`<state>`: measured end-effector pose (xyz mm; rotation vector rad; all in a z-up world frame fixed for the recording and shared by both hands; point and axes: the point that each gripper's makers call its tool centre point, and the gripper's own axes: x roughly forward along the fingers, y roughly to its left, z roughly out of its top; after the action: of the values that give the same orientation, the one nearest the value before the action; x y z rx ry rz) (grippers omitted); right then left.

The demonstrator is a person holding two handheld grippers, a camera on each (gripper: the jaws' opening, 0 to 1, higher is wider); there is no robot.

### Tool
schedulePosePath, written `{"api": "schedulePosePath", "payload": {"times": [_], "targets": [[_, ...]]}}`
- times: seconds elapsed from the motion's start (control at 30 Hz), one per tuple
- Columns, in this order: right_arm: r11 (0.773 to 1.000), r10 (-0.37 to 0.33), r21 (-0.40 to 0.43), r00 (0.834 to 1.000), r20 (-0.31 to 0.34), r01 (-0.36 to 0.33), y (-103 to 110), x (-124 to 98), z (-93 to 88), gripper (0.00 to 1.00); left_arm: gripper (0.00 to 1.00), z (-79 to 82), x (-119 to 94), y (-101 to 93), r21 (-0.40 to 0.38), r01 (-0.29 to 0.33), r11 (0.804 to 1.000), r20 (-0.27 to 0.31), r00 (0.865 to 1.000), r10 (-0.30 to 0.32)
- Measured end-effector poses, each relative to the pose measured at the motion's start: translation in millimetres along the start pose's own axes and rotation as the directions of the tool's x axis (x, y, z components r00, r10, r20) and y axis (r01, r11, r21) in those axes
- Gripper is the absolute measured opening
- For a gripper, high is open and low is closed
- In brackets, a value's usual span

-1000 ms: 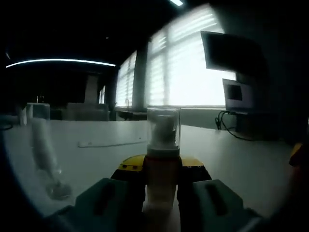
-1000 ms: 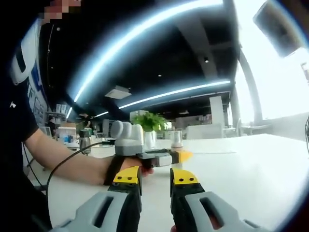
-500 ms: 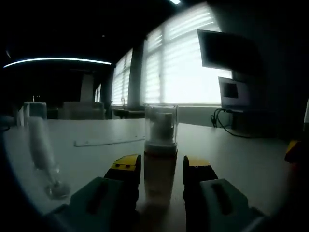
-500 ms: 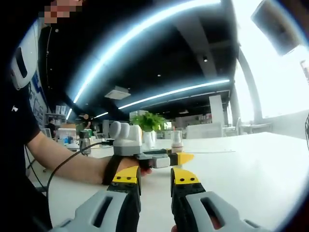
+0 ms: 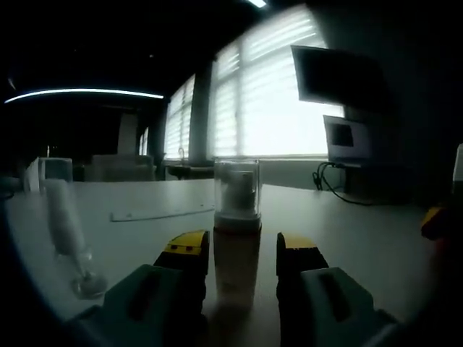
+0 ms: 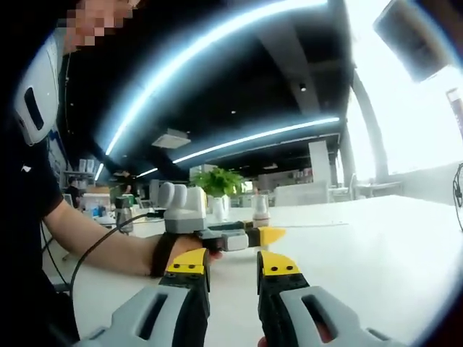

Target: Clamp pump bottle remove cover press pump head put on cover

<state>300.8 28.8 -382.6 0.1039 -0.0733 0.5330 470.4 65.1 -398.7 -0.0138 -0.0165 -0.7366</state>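
Bracketing the pump bottle [image 5: 236, 249], the left gripper [image 5: 236, 254] has its jaws spread, a gap each side, gripping nothing. Bottle stands on the white table [image 5: 362, 238], long axis vertical, clear cover [image 5: 236, 189] on top at 12 o'clock. Judgement: light, smooth plastic, tippy; clamp the stiff body low, leave the cover free. Right gripper [image 6: 233, 266] released, empty, well back. A wrapped glass [image 5: 66, 235] stands at 9 o'clock; window beyond.
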Motion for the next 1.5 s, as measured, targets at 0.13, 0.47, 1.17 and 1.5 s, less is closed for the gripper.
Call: {"api": "schedulePosePath", "payload": {"times": [0.13, 0.47, 1.17, 1.5], "targets": [[0.999, -0.034, -0.012, 0.999, -0.009, 0.034, -4.5, 0.6, -1.0, 0.21, 0.28, 1.4, -0.6, 0.9, -0.002, -0.001, 1.0, 0.006, 1.0, 0.001], [0.996, -0.078, -0.043, 0.996, -0.03, 0.077, -7.7, -0.4, -4.1, 0.22, 0.28, 1.7, -3.3, -0.3, 0.001, -0.006, 1.0, -0.003, 1.0, 0.006], [0.985, -0.159, -0.07, 0.987, -0.016, 0.158, -16.8, -4.1, -0.9, 0.24, 0.28, 7.7, -11.3, -2.9, 0.001, 0.005, 1.0, 0.034, 0.999, -0.005], [0.992, -0.085, -0.107, 0.989, -0.117, 0.072, -4.7, 2.2, -19.5, 0.27, 0.29, 6.4, -20.4, -6.5, 0.031, 0.017, 0.999, 0.032, 0.999, -0.018]]}}
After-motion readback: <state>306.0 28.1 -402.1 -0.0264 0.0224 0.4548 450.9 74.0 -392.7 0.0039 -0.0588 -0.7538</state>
